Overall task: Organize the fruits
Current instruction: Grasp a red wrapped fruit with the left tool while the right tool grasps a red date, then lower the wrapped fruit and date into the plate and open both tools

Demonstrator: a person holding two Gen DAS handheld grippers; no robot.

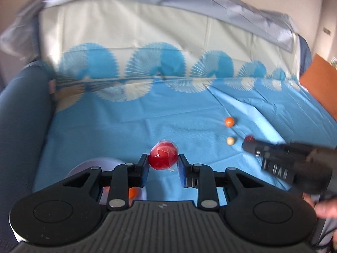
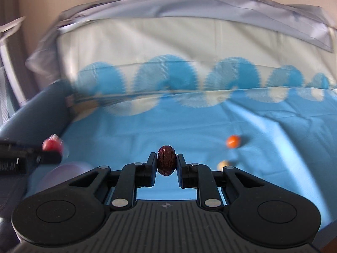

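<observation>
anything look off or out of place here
Nothing damaged or spilled. The left gripper holds a plastic-wrapped red fruit; the right gripper holds a wrinkled dark date. An orange fruit and a pale one lie loose on the creased blue cloth.

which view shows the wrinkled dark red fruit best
The right wrist view: the red date sits sharp and centred, pinched between the right gripper fingers, wrinkled skin clear. In the left wrist view only a small red sliver of it peeks above the blurred right gripper's tip.
</observation>
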